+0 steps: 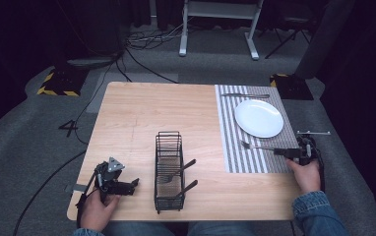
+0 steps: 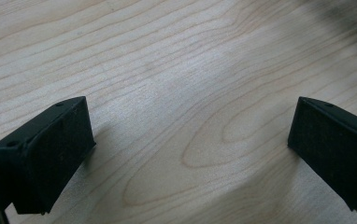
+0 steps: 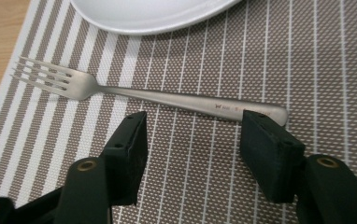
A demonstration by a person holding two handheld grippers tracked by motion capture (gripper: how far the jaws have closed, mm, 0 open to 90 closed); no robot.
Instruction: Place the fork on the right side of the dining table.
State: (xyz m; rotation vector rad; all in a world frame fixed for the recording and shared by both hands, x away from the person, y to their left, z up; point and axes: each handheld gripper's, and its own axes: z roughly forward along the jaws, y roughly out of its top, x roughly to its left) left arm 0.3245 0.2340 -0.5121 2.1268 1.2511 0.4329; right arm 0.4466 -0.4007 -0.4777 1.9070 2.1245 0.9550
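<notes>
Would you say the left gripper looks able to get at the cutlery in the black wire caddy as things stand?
Probably yes: the left gripper rests open on the table right beside the wire caddy, nothing lies between them, and the black cutlery handles jut out the far side, above the rim.

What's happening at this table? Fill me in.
A person is laying a place setting. The right gripper stands open just behind a fork lying flat on the striped placemat beside the white plate. The left gripper rests open on the table beside the wire caddy, which holds more cutlery.
</notes>
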